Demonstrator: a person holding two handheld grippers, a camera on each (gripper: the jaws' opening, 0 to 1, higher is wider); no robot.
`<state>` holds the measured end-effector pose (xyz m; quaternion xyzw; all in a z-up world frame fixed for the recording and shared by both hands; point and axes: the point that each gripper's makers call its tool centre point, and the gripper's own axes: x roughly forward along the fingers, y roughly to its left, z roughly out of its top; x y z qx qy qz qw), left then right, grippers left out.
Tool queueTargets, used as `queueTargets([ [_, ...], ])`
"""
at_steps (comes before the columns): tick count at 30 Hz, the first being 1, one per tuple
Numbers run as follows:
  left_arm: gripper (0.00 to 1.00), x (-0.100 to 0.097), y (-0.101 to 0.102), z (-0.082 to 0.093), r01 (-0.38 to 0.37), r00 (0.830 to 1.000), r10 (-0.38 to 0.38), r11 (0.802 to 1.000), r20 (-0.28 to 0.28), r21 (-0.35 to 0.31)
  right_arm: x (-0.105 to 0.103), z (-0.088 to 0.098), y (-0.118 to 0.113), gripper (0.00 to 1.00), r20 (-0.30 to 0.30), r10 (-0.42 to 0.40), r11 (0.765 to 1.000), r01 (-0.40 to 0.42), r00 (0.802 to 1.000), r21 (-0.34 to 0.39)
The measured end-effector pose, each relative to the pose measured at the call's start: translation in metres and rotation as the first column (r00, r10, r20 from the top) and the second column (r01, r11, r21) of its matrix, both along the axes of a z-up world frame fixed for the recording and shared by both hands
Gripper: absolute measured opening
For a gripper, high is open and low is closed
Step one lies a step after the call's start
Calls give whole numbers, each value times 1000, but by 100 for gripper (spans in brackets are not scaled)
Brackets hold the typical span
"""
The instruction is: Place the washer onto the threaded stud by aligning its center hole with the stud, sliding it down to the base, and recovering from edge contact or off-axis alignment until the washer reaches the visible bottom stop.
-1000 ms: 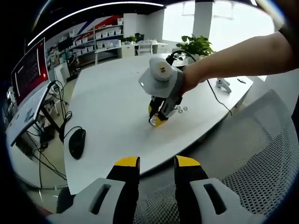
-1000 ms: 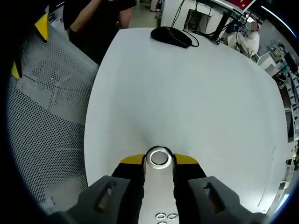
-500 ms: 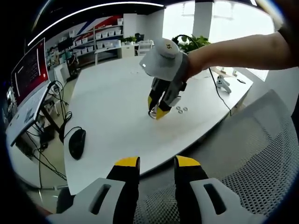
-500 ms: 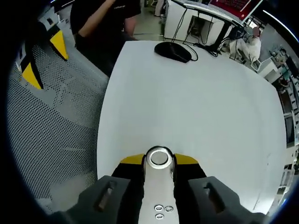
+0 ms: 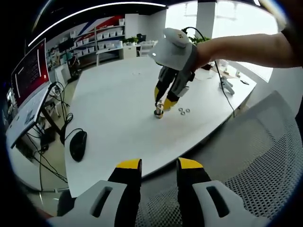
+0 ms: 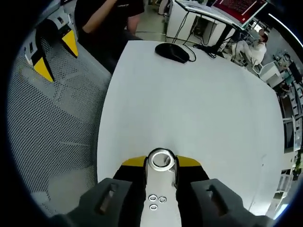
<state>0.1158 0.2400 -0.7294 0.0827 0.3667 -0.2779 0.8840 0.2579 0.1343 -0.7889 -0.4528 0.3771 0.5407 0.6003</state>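
Washer (image 6: 161, 159), shiny metal ring, between right tongs (image 6: 161, 163)

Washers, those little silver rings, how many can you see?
4. One washer is pinched in the right gripper. Three loose washers lie together on the white table below that gripper. More may be hidden.

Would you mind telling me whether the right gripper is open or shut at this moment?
Shut. In the right gripper view, the right gripper has its yellow-tipped jaws closed on a metal washer, whose ring sits pinched between them.
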Motion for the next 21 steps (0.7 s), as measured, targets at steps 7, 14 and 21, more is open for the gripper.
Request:
queueTargets([
  [7, 28, 0, 0, 0, -1, 1000, 1, 1000, 1, 0, 7, 6, -6, 23, 19, 9, 1000, -9, 1000, -22],
  [14, 28, 0, 0, 0, -2, 1000, 2, 1000, 1, 0, 17, 3, -11, 23, 49, 22, 998, -19, 999, -56],
  [21, 28, 0, 0, 0, -3, 1000, 3, 1000, 2, -1, 25, -8, -16, 23, 54, 28, 996, -23, 998, -86],
])
